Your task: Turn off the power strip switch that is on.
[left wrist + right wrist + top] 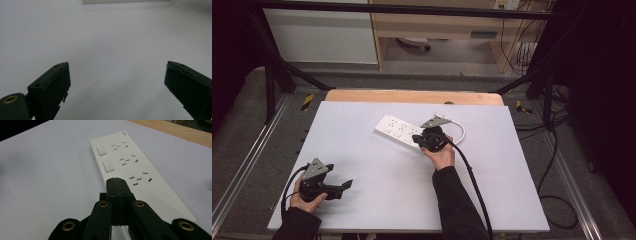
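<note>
A white power strip (398, 129) with rocker switches and several sockets lies slanted on the white table top (377, 185), a white cable (459, 128) curling off its right end. In the right gripper view the strip (135, 167) runs away from me, and my right gripper (116, 180) is shut with nothing between its jaws, its tips just over the strip's near part beside a switch (108, 166). From above, that right gripper (422, 139) sits at the strip's right end. My left gripper (346, 185) rests at the front left, jaws open wide over bare table (112, 50).
A wooden board edge (412, 96) borders the table's far side. Black frame posts (269, 90) stand at both far corners, with loose cables (557, 150) on the floor at the right. A black cable (472, 175) trails from the right gripper along the forearm.
</note>
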A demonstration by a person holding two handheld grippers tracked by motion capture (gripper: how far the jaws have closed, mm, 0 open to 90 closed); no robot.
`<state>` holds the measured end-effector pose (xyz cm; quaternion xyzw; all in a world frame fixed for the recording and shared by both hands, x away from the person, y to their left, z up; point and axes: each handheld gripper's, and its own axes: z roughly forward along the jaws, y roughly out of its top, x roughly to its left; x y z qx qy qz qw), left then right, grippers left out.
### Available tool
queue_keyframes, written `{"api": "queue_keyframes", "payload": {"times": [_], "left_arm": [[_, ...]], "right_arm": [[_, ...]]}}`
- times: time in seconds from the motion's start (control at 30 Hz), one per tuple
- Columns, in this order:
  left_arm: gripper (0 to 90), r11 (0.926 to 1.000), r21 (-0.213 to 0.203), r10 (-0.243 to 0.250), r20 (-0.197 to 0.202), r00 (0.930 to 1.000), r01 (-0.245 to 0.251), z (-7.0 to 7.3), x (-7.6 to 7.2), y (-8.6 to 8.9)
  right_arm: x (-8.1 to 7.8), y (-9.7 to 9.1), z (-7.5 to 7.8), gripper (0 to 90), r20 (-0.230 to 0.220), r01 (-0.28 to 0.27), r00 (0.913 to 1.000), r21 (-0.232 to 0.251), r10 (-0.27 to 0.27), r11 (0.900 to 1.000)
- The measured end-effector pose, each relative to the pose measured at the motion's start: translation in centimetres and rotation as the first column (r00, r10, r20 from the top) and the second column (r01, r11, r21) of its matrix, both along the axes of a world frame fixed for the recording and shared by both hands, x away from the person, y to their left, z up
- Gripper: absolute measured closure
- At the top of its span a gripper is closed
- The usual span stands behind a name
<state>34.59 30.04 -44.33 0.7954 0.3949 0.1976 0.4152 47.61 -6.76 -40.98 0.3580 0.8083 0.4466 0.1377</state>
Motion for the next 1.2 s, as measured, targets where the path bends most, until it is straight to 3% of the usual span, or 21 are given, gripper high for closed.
{"api": "queue_keyframes", "payload": {"times": [0.3, 0.83, 1.2], "left_arm": [[6.4, 1.0, -0.001, -0.001, 0.002, 1.0, 0.001, 0.1, 0.0, 0.0], [6.4, 1.0, -0.001, 0.001, 0.002, 1.0, -0.001, 0.1, 0.0, 0.0], [6.4, 1.0, -0.002, 0.001, 0.003, 1.0, -0.001, 0.1, 0.0, 0.0]], "right_arm": [[1.1, 1.3, -0.5, 90.0, -0.009, -0.003, 1.0, 0.006, 0.003, 1.0], [2.3, 1.6, -2.4, 90.0, -0.044, 0.023, 0.9988, 0.011, -0.022, 0.9997], [2.6, 2.1, -3.0, 90.0, -0.044, 0.027, 0.9987, 0.013, -0.027, 0.9995]]}}
